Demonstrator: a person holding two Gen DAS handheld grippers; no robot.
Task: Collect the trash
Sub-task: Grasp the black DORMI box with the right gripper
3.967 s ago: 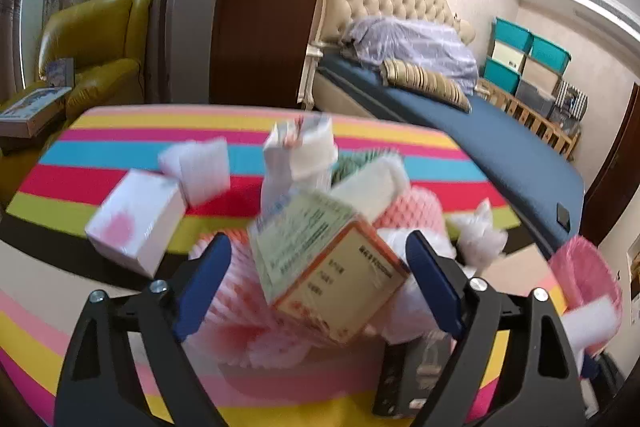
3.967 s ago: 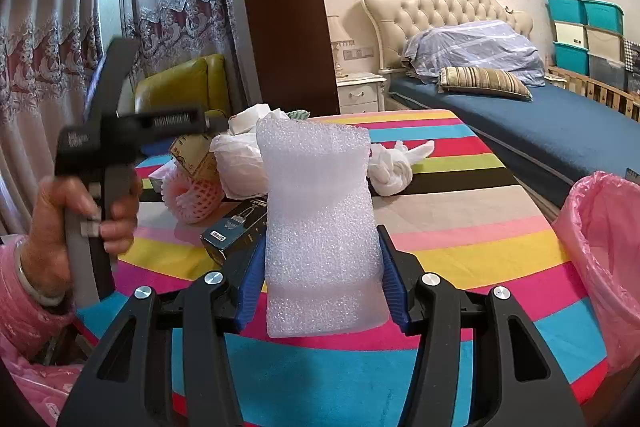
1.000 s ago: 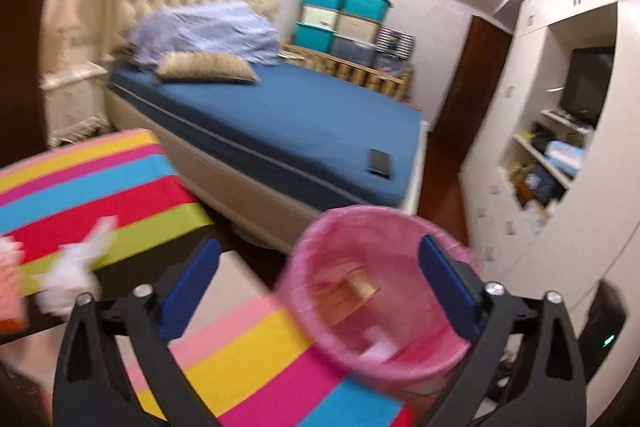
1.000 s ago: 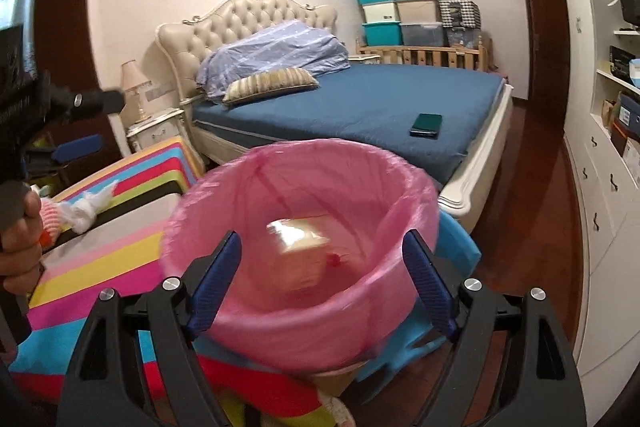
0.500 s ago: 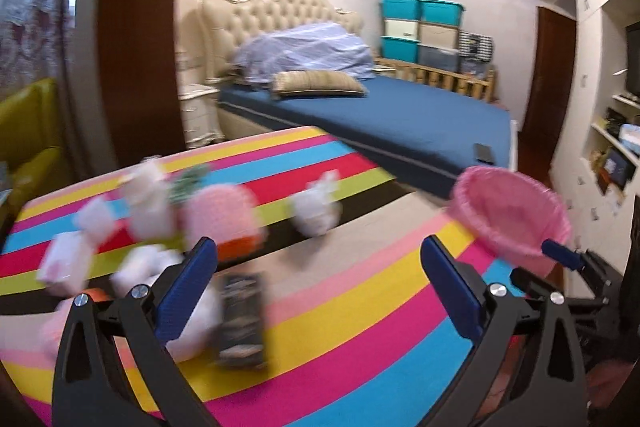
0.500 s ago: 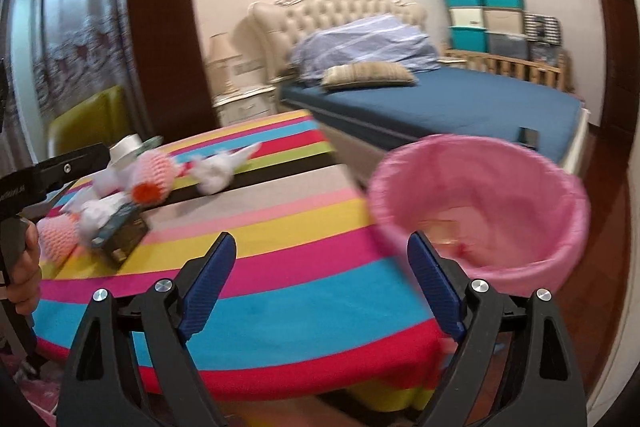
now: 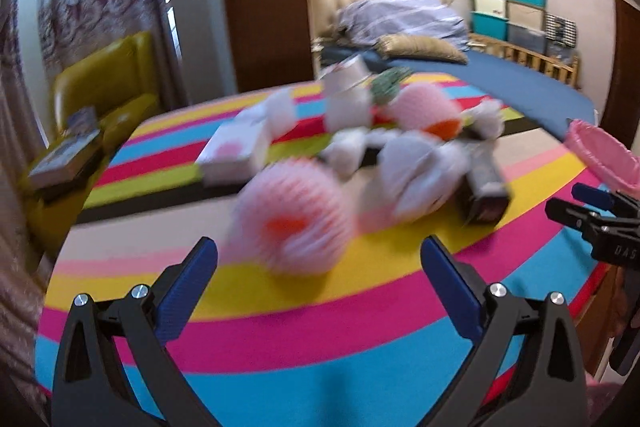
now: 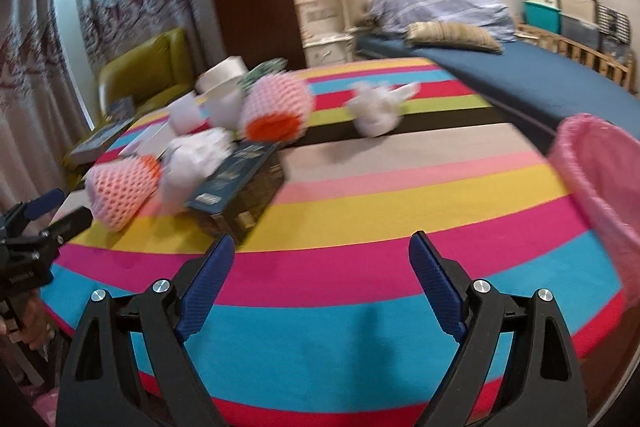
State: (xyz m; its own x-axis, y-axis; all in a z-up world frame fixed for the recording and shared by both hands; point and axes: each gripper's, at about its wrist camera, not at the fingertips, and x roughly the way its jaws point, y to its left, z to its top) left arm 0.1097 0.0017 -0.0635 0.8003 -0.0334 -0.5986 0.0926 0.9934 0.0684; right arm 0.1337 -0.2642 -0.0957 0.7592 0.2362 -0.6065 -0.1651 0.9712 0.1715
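A heap of trash lies on the striped table (image 7: 320,347): a pink foam fruit net (image 7: 292,219) nearest my left gripper, crumpled white wrap (image 7: 416,171), a dark box (image 7: 484,183), a white box (image 7: 236,147). My left gripper (image 7: 320,271) is open and empty, just short of the net. My right gripper (image 8: 320,267) is open and empty over the table (image 8: 360,327), near the dark box (image 8: 240,183). The pink-lined bin (image 8: 600,187) stands at the right table edge; it also shows in the left wrist view (image 7: 600,155).
A crumpled white tissue (image 8: 376,107) lies apart at the far side. A yellow armchair (image 7: 104,83) with books stands left of the table. A bed (image 8: 500,59) is behind, with teal storage boxes (image 7: 508,3) at the wall.
Both grippers dropped their items in the bin, opened and swung back left to the table. The trash heap is now close in front of both.
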